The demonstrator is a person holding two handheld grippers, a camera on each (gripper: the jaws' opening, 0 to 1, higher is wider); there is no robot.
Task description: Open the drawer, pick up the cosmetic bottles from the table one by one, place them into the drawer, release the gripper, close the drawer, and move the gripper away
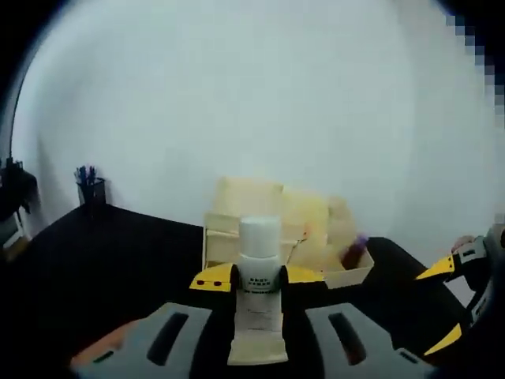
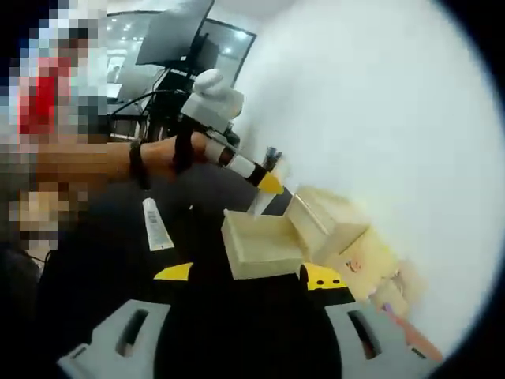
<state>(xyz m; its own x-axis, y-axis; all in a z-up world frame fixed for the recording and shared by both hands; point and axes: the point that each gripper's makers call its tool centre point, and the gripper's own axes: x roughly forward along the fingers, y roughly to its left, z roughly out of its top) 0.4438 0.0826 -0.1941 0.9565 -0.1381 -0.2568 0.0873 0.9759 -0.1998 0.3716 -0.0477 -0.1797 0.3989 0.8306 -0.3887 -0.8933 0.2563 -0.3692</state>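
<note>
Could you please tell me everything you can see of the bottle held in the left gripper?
The bottle is white with a rounded white cap and small dark print on a label band. It looks like plastic. It stands upright between the yellow-tipped jaws of the left gripper, which are shut on its body, held above the black table in front of the pale wooden drawer box. Its lower part is blurred.

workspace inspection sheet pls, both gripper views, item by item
surface: black table, mostly bare.
job's things: white bottle clamped between the left gripper jaws; wooden drawer box with its drawer pulled open; white tube lying on the table.
clutter: pen cup at the table's far edge.
grippers: left shut on the bottle; right gripper open, holding nothing.
cables: dark leads near the monitor.
surroundings: white wall behind the box.
</note>
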